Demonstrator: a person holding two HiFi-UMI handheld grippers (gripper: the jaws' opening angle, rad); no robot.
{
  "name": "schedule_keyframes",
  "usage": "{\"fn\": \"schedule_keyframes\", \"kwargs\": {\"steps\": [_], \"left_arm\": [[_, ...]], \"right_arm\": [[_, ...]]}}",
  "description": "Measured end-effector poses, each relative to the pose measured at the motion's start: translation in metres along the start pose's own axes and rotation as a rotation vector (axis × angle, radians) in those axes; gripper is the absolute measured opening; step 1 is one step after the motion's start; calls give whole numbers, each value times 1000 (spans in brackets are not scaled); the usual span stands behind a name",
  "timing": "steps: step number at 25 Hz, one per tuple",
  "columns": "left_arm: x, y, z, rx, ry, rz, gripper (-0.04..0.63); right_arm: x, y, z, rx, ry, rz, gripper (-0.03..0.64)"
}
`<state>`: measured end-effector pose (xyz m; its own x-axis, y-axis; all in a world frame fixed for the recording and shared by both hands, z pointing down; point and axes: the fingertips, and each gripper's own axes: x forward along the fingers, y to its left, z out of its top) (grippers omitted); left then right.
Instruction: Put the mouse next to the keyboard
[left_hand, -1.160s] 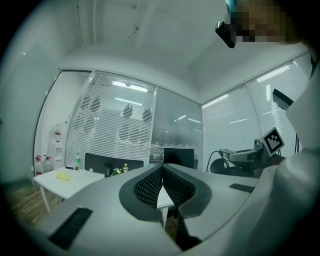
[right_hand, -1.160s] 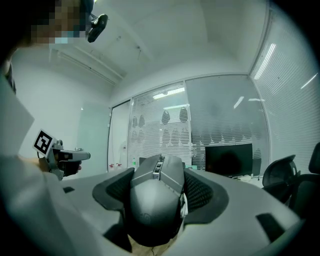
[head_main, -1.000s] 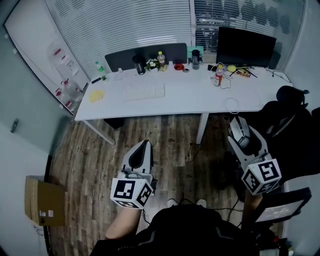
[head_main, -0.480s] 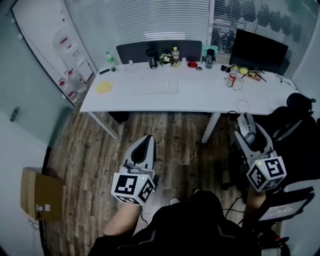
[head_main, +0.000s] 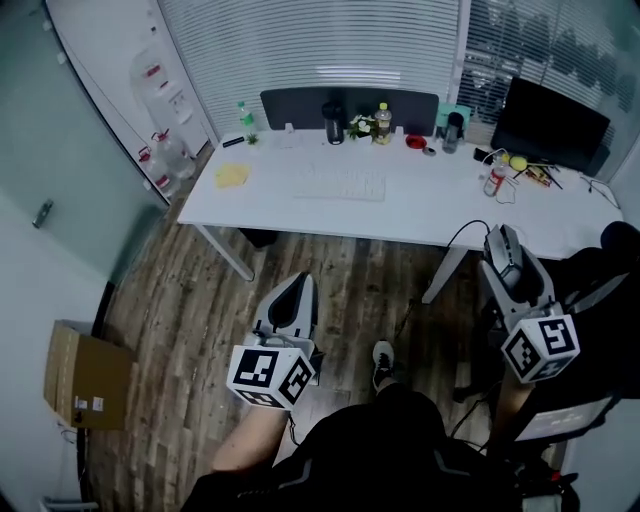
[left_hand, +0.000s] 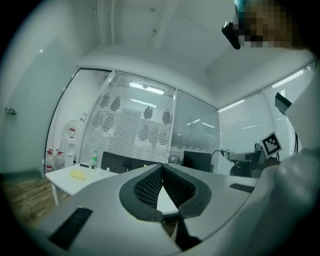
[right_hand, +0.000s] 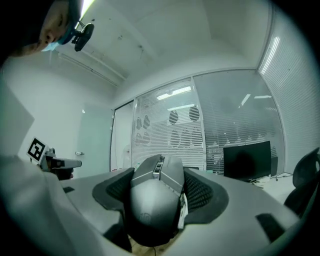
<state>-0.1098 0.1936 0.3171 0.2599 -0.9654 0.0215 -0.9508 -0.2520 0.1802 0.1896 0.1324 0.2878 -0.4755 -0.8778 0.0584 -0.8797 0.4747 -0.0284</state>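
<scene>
Right gripper view: mouse (right_hand: 155, 197) wedged between both pads, right gripper (right_hand: 159, 172) pinching its flanks, jaws held wide by body. Scroll wheel and button seam legible here only. Head view: mouse (head_main: 504, 257) just grey lump in right gripper (head_main: 499, 238), but places it in air off desk (head_main: 430, 215) front edge, well apart from keyboard (head_main: 341, 185). Left gripper view: left gripper (left_hand: 161, 169) tips pressed together, empty. Mouse long axis along jaws, level, button end toward desk.
</scene>
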Motion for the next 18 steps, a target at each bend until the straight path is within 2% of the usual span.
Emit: {"fn": "schedule_keyframes", "kwargs": {"steps": [5,11,16,18], "left_arm": [[49,14,12,39,-4,17,31],[126,28,19,-7,-8,33,31],[186,27,18,42,21,24,31],[208,26,17,21,23,24,31]], "right_arm": [[54,-20,2,12,0,32,304],[116,-45,19,-71,-44,97,302],[162,-70,23,-87,-56,147,302],[179,-81,21,-84,-50,159,304]]}}
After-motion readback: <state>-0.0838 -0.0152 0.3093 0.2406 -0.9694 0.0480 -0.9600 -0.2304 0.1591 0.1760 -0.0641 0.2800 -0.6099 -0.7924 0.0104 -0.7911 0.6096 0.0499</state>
